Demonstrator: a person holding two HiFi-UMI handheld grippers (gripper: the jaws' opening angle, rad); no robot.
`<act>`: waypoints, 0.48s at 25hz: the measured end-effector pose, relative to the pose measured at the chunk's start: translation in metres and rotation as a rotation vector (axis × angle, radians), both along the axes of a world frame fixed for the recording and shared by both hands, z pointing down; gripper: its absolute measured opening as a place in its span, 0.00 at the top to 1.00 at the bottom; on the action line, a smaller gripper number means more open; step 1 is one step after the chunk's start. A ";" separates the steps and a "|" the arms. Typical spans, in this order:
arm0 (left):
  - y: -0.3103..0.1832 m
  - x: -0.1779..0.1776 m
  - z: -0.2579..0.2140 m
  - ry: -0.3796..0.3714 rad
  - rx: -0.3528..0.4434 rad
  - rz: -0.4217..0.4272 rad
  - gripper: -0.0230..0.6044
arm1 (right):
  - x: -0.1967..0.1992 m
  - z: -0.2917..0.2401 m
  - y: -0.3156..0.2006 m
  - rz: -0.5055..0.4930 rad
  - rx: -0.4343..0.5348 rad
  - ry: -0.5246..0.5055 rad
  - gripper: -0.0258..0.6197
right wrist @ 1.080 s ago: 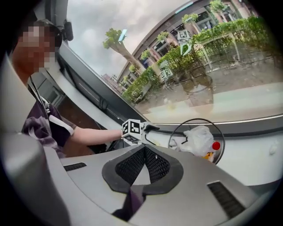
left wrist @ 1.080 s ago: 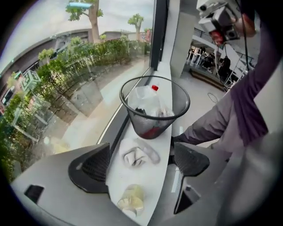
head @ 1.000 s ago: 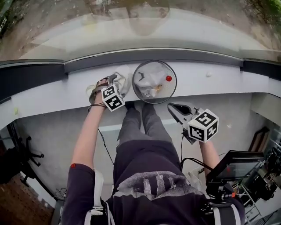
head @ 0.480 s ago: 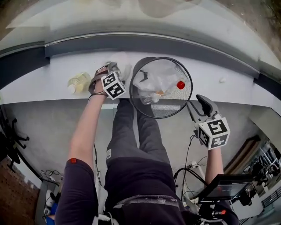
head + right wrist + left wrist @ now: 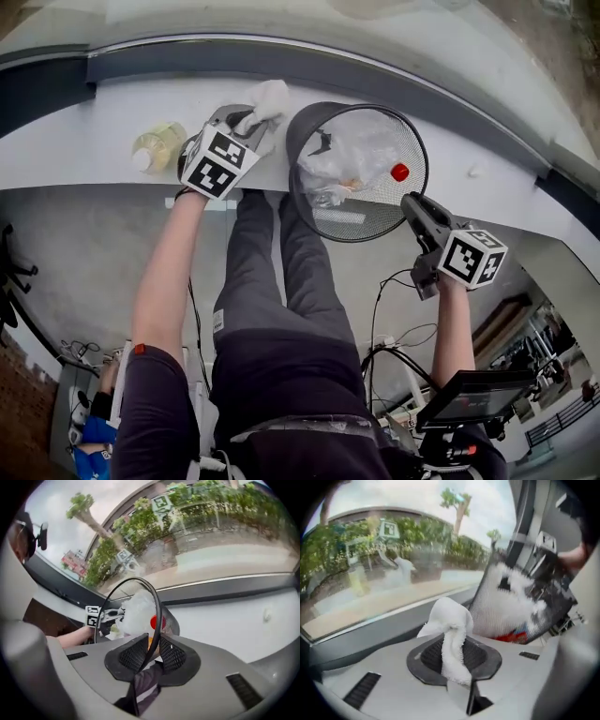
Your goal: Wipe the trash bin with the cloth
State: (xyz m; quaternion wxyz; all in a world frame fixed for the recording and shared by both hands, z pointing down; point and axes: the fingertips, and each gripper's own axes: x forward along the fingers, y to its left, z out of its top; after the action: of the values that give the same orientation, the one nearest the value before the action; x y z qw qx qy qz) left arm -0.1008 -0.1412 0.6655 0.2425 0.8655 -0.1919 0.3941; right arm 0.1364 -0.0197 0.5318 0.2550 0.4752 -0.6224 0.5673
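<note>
You hold a cloth in your left gripper (image 5: 246, 120) and a trash bin by its rim in your right gripper (image 5: 413, 201).
The left fingers have just closed narrow, pinching the white cloth (image 5: 269, 97) beside the tilted mesh trash bin (image 5: 361, 220). The right fingers have just closed onto its black rim.

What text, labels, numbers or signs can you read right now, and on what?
No legible text in any view.
Marker cubes on left gripper and right gripper: square patterns, no lettering.
Green sign outside the window: too blurred to read.
Black mesh trash bin, white cloth: no print visible.
</note>
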 end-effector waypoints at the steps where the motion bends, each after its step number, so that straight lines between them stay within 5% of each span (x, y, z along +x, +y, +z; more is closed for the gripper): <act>1: -0.010 0.003 -0.029 0.092 0.024 -0.048 0.86 | 0.002 0.000 0.000 0.035 -0.007 -0.014 0.85; 4: -0.031 0.007 -0.098 0.306 0.082 -0.132 0.86 | 0.005 0.000 -0.001 0.108 -0.013 -0.046 0.86; 6: -0.038 0.005 -0.118 0.368 0.118 -0.135 0.86 | -0.002 0.001 -0.006 0.143 0.002 -0.098 0.87; 8: -0.032 0.010 -0.121 0.376 0.144 -0.074 0.86 | -0.003 0.002 -0.010 0.164 0.012 -0.138 0.87; 12: 0.008 0.020 -0.101 0.278 0.218 0.159 0.86 | 0.016 0.014 0.001 0.287 -0.046 -0.129 0.87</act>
State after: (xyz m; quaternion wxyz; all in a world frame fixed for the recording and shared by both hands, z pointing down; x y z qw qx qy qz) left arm -0.0804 -0.1336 0.5647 0.1393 0.9452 -0.1290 0.2655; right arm 0.1521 -0.0191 0.5455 0.1414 0.5158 -0.5501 0.6414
